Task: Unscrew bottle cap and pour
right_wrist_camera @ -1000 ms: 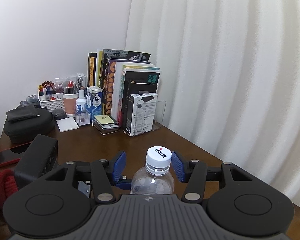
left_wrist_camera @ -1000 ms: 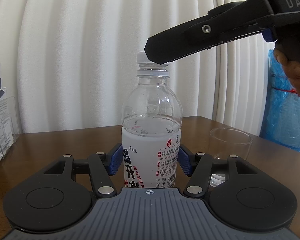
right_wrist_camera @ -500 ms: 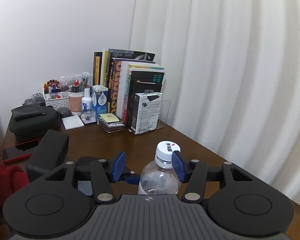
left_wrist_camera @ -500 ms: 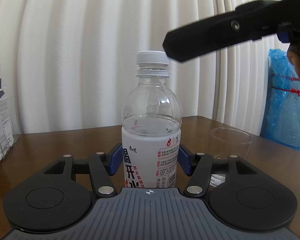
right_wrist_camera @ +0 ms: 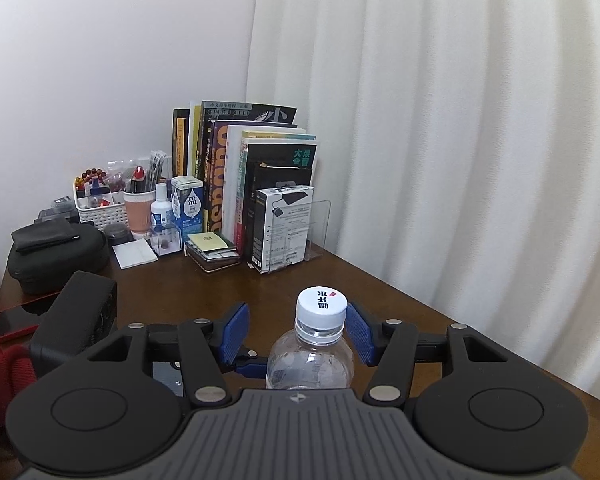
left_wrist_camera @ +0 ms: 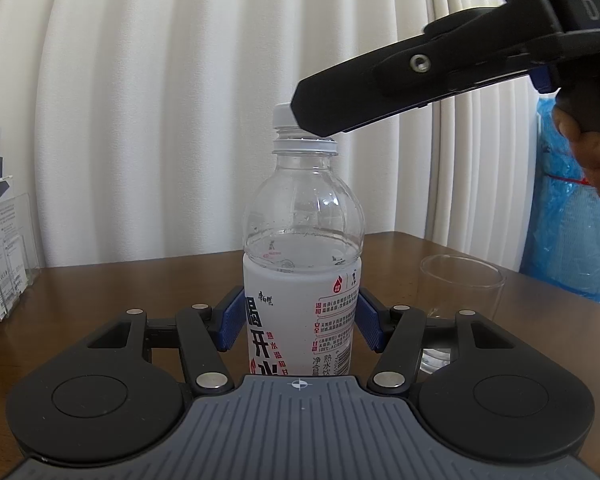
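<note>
A clear water bottle (left_wrist_camera: 302, 264) with a white label stands upright on the brown table, about half full. My left gripper (left_wrist_camera: 300, 322) is shut on the bottle's labelled body, blue pads against both sides. The bottle's white cap (right_wrist_camera: 321, 306) sits on the neck. My right gripper (right_wrist_camera: 296, 332) is open around the cap from above; its right pad is close to the cap and the left pad stands well apart. In the left wrist view the right gripper's black finger (left_wrist_camera: 400, 88) covers most of the cap (left_wrist_camera: 282, 114).
An empty clear glass (left_wrist_camera: 460, 300) stands on the table right of the bottle. Books (right_wrist_camera: 244, 168), a white box (right_wrist_camera: 284, 228), a basket of small items (right_wrist_camera: 100, 200) and a black case (right_wrist_camera: 56, 256) fill the table's far corner. A blue bag (left_wrist_camera: 572, 232) is at the right.
The right gripper, which had lifted off to the right of the cap half a second ago, has come back down around the cap. The left gripper and bottle have not moved.
</note>
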{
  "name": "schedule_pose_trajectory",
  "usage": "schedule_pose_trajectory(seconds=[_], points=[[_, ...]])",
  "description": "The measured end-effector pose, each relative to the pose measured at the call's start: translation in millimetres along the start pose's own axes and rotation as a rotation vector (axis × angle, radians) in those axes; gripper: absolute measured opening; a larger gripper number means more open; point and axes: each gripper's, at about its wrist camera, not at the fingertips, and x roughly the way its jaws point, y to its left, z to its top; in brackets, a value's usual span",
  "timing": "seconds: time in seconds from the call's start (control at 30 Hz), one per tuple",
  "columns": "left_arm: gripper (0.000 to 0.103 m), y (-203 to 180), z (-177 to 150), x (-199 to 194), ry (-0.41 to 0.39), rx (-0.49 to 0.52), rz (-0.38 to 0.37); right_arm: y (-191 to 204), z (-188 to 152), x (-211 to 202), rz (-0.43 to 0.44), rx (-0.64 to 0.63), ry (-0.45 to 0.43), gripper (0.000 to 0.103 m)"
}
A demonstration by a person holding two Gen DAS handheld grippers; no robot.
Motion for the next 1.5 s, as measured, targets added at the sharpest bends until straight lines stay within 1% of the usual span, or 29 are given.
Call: schedule_pose_trajectory(seconds=[0.3,0.37,0.5,0.7,1.1,1.13,1.2,1.33,1.5], points=[[0.058,-2,0,0,0.000,0.002,0.001,12,-5,-11,0.021,-0.026,0.012,0.057],[0.058,-2,1,0,0.000,0.002,0.002,11,-3,-14,0.001,-0.030,-0.002,0.057],[0.058,1,0,0,-0.001,0.000,0.001,-2,1,-10,-0.028,0.012,-0.016,0.057],[0.058,1,0,0,-0.001,-0.001,0.000,-4,-2,1,-0.012,0.025,-0.007,0.058],[0.058,0,1,2,0.000,0.000,0.002,14,-6,-11,0.020,-0.014,-0.005,0.058],[0.058,0,1,2,0.000,0.001,0.002,15,-5,-12,0.015,-0.020,-0.008,0.058],[0.058,1,1,2,0.000,0.001,0.002,13,-3,-14,-0.025,-0.025,-0.030,0.058],[0.058,2,0,3,0.000,-0.001,0.003,2,-1,-9,-0.086,0.016,-0.054,0.058],[0.058,3,0,3,0.000,-0.002,0.002,-2,-6,4,-0.092,0.038,-0.054,0.057]])
